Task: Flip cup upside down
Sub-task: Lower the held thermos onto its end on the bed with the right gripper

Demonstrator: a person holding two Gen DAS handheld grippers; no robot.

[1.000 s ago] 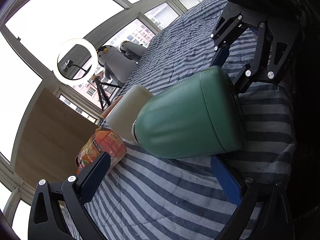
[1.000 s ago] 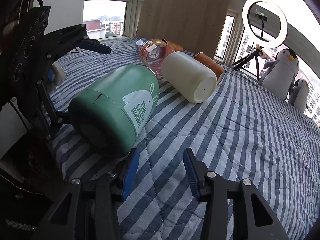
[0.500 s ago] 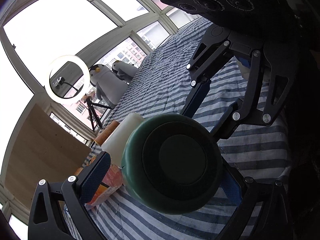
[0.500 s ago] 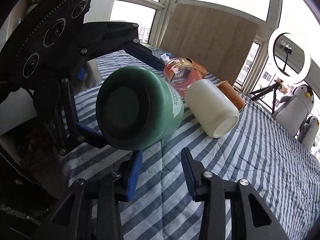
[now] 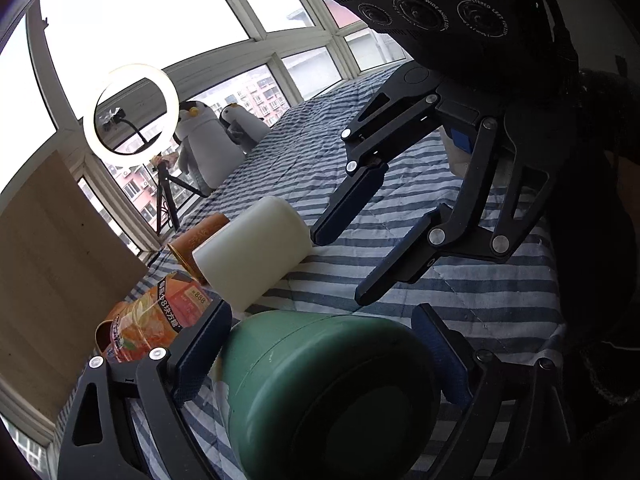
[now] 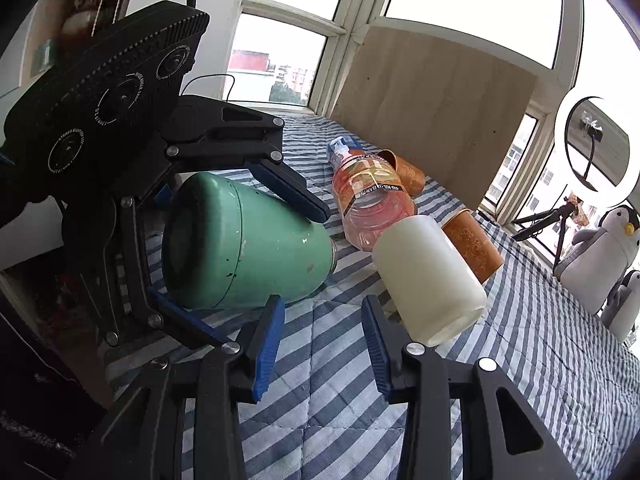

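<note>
My left gripper [image 5: 320, 356] is shut on a green cup [image 5: 320, 392], its fingers on either side of the body. The cup's dark base faces the left wrist camera. In the right wrist view the green cup [image 6: 248, 244] is tilted, its mouth pointing down and to the right just above the striped blanket [image 6: 520, 360], with the left gripper [image 6: 256, 236] clamped across it. My right gripper [image 6: 322, 340] is open and empty, just in front of the cup. It also shows in the left wrist view [image 5: 340, 264], open above the blanket.
A white cup [image 6: 428, 280] lies on its side right of the green cup. An orange drink bottle [image 6: 372, 200] and two brown cups [image 6: 472, 240] lie behind it. A wooden board [image 6: 432, 112], a ring light [image 6: 592, 148] and penguin toys [image 6: 604, 248] stand at the back.
My left gripper has turned the green cup further, so its mouth now tips down toward the blanket. The right gripper has stayed open.
</note>
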